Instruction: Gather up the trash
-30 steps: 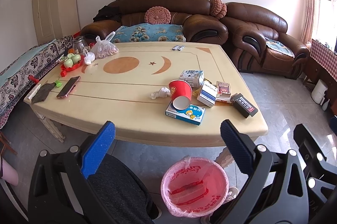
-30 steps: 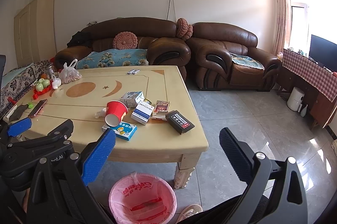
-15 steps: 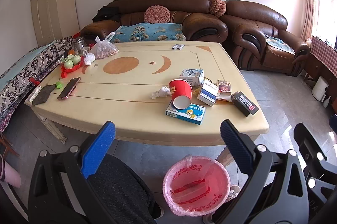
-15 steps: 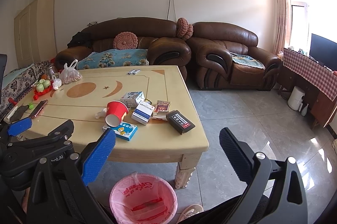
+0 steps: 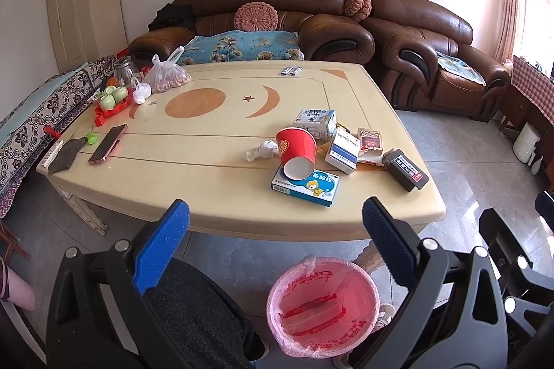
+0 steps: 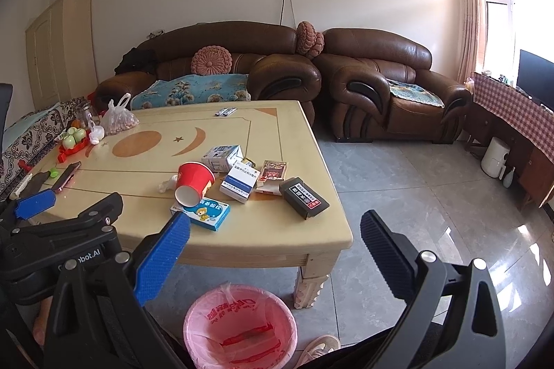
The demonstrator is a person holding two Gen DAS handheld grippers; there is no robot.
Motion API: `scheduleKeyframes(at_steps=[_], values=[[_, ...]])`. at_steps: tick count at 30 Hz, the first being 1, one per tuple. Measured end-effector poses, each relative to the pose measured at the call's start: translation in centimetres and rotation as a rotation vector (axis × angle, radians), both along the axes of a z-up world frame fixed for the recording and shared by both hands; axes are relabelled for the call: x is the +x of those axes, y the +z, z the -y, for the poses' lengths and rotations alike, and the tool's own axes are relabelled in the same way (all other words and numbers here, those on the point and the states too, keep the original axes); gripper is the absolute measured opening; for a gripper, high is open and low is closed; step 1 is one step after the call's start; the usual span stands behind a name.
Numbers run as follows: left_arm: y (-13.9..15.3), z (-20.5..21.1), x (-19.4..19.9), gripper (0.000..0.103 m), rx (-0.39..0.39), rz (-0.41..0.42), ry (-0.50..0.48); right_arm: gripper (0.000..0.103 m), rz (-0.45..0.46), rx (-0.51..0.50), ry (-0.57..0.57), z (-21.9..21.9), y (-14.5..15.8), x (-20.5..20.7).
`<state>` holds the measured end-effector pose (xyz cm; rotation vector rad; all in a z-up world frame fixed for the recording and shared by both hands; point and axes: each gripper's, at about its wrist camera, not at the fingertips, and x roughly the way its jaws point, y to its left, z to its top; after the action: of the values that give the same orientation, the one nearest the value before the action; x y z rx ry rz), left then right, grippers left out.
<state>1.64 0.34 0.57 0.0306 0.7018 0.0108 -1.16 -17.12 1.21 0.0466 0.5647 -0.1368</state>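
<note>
Meanwhile, left gripper (image 5: 275, 216) and right gripper (image 6: 275, 230) both spread wide, empty, short of table (image 5: 207, 195), tipped red paper cup (image 5: 296, 151) on blue box (image 5: 304, 185), pink-lined bin (image 5: 322, 303) below.

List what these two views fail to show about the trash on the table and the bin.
- Red paper cup: its inside is too shadowed, in either view, to tell if anything is in it.
- Blue box: its near-left corner is hidden by the cup's mouth, left wrist view.
- Pink-lined bin: the near rim is cut off by the frame edge, right wrist view.
- Small orange-and-white carton: partly hidden by the white box.
</note>
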Motion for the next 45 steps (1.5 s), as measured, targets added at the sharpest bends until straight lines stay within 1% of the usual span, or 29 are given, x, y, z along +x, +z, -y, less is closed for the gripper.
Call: scheduleKeyframes(at_steps=[6,8,11,16,21,28,33,38,45], values=[[-1.1,-0.8,2.4,0.098,-0.015,-0.057,0.004,0.097,-0.03,0.023,-0.02,1.7,-1.0,2.2],[-1.4,-1.0,3.3,0.098,-0.007,-0.072,0.008,0.097,-0.041,0.033,-0.019,2.2,-1.5,2.8],[-1.9,-1.0,4.4,0.098,0.0,-0.099,0.002,0.097,-0.062,0.032,-0.018,2.9,-2.1,4.0],[-2.6,-1.1,6.2,0.098,-0.018,-0.142,-0.008,0.097,-0.101,0.028,-0.005,3.6,-3.1,6.2],[-3.2,-0.3,8.1,0.098,-0.004,-0.161,-0.015,0.097,-0.124,0.009,-0.011,4.5,-3.9,8.3],[-4.4,0.7,11.5,0.098,0.006,-0.212,-0.023,0.097,-0.173,0.006,-0.007,5.7,-5.2,11.6],[-5.5,1.1,13.7,0.098,0.009,-0.254,-0.02,0.097,-0.22,0.011,0.009,6.4,-6.8,14.1],[-6.7,1.5,15.9,0.098,0.042,-0.285,-0.015,0.097,-0.27,0.013,0.03,7.1,-8.4,16.5],[-8.4,1.9,18.8,0.098,0.056,-0.343,-0.045,0.097,-0.332,0.014,0.071,8.1,-10.7,19.7]])
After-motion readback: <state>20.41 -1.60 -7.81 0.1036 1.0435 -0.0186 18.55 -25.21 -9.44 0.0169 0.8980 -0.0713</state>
